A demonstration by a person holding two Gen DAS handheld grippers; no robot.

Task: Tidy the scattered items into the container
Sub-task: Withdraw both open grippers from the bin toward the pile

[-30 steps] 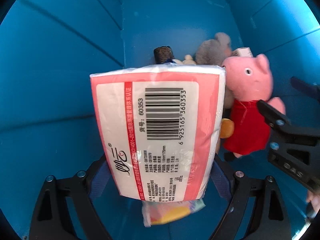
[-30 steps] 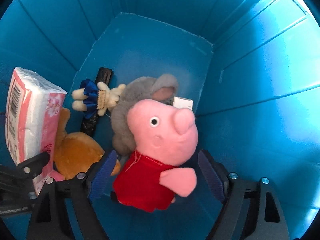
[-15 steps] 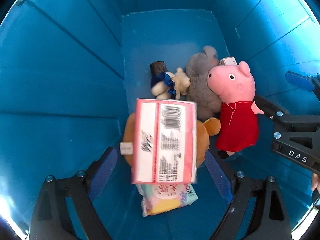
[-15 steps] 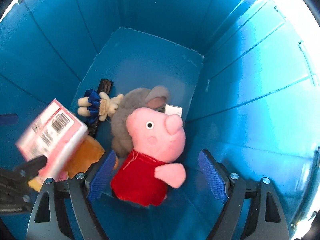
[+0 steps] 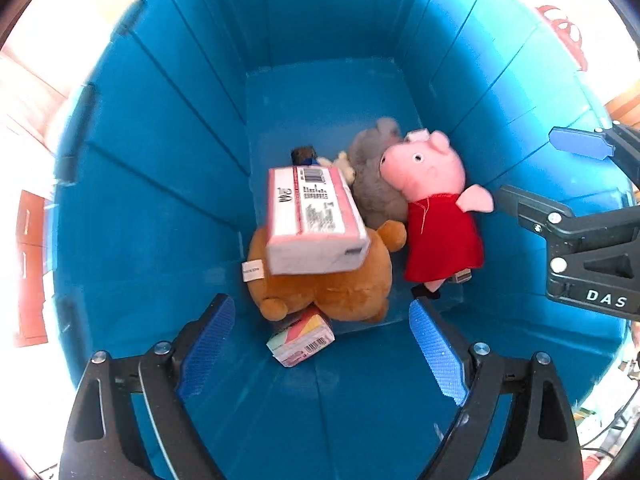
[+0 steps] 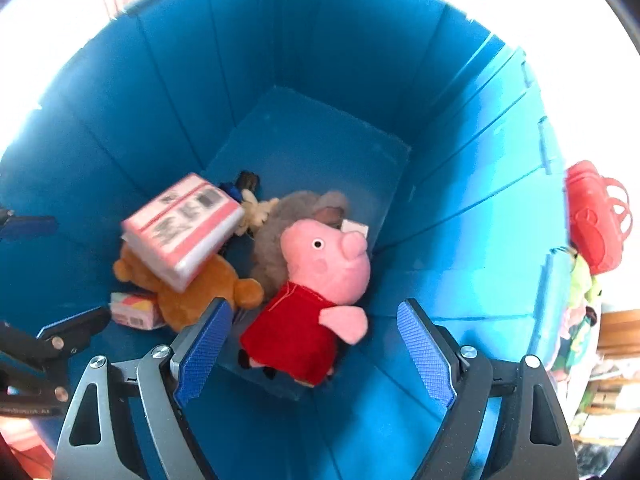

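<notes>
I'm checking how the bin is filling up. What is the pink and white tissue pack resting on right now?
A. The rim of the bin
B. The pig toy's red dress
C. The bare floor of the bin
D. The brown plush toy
D: the tissue pack lies tilted on top of the brown plush toy, beside the pig toy, deep inside the blue bin.

Below your left tool [image 5: 320,344], with its blue pads, the container [image 5: 160,160] is blue. In it lie a pink-and-white tissue pack [image 5: 312,220] with a black barcode, a brown plush bear [image 5: 332,288], a grey plush [image 5: 372,192] and a pink pig plush [image 5: 432,200] in a red dress.
</notes>
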